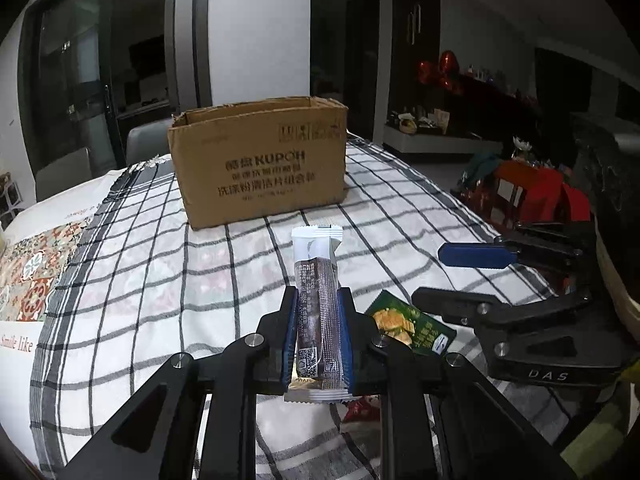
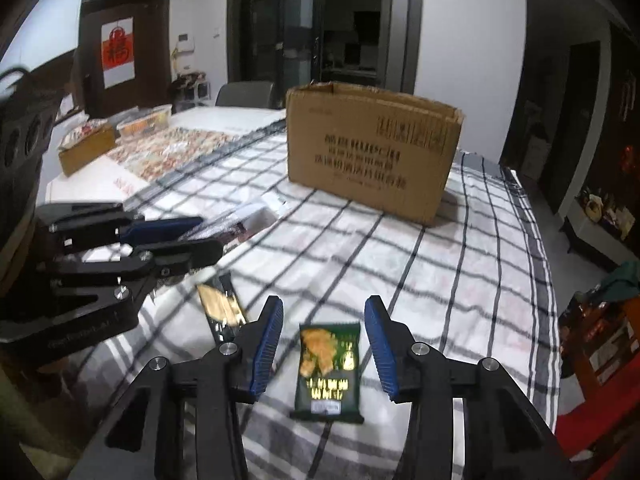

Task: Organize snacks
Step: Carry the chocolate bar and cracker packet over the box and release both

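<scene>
Checked tablecloth [image 2: 460, 280], green snack packet [image 2: 328, 368] lying between parted right claw [image 2: 322, 344] pads, untouched

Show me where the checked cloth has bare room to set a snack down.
Free: the wide patch of checked cloth between the cardboard box and the green packet. Crowded: by the left gripper, where a second packet lies.

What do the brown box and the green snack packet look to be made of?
Brown open-topped box: looks like corrugated cardboard, matte, with creased edges and printed text. Green snack packet: probably glossy plastic film, since it catches light and has a flat sealed edge.
</scene>
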